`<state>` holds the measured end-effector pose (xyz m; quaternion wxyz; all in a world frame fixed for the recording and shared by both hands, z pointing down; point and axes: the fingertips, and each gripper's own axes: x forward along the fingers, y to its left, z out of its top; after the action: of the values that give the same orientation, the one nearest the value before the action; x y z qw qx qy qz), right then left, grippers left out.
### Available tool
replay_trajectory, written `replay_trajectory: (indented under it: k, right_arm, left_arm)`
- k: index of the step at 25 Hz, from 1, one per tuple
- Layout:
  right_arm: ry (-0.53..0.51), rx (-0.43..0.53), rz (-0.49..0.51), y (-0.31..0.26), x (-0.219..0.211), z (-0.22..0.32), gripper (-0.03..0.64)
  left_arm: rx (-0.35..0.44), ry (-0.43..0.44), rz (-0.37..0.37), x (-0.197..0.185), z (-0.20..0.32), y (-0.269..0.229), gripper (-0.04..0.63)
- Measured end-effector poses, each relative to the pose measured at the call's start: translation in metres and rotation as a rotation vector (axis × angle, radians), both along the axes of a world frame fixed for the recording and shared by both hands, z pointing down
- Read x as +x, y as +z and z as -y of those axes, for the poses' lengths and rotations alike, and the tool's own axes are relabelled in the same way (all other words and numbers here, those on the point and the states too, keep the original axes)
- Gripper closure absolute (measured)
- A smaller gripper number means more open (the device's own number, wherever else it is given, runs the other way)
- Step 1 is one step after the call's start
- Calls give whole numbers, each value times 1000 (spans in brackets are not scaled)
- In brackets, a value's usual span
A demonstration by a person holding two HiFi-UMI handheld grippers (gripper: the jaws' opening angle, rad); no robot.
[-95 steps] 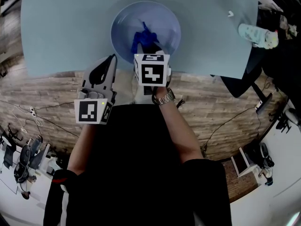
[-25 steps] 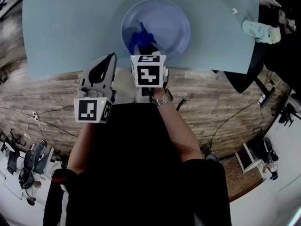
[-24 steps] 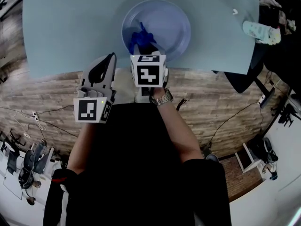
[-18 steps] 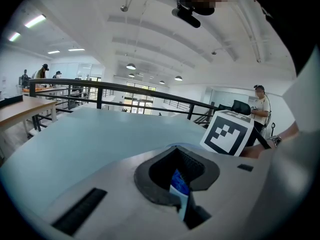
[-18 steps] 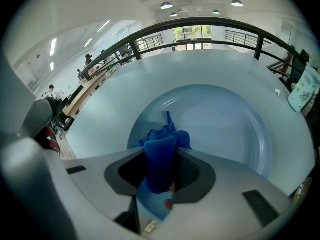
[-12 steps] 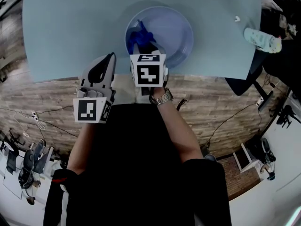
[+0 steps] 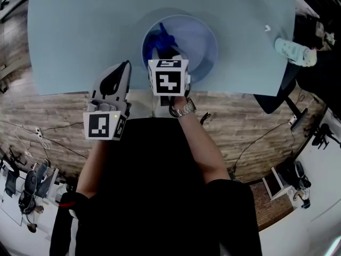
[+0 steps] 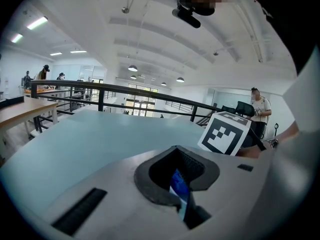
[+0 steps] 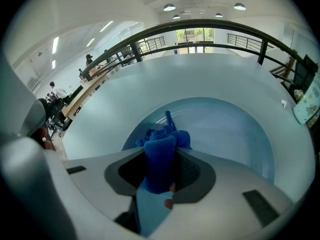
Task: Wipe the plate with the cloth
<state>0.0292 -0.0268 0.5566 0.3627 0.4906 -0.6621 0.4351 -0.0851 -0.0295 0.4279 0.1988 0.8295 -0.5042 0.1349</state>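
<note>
The blue cloth (image 7: 161,39) lies in the plate (image 7: 200,41), on the plate's left half, close to the rim nearest the person. It is bunched up into a long roll. The roll's long way runs from that near rim toward the plate's far side. Its thin loose end points away from the person.

The right gripper (image 7: 166,56) reaches in over the near rim. Its fingers (image 9: 227,184) are clamped on the near end of the cloth. The right half of the plate shows bare.

The plate sits on a light blue surface (image 7: 80,36), close to the surface's near edge. The left gripper (image 7: 126,64) is to the left of the plate and apart from it, with its tip just over that near edge. Its fingers (image 8: 100,184) are pressed together and hold nothing.

Well to the right of the plate, at the side edge of the surface, lies a pale packet (image 7: 293,49). A small white bit (image 7: 267,28) lies near it, on the plate's side.
</note>
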Motion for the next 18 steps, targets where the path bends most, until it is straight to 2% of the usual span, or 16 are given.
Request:
replay_trajectory:
  k: [8, 18]
  right_arm:
    - [29, 99, 6, -15, 16, 15, 499]
    - [55, 339, 55, -51, 53, 12, 499]
  left_arm:
    - [42, 13, -3, 13, 5, -3, 595]
    - [139, 82, -16, 61, 11, -10, 595]
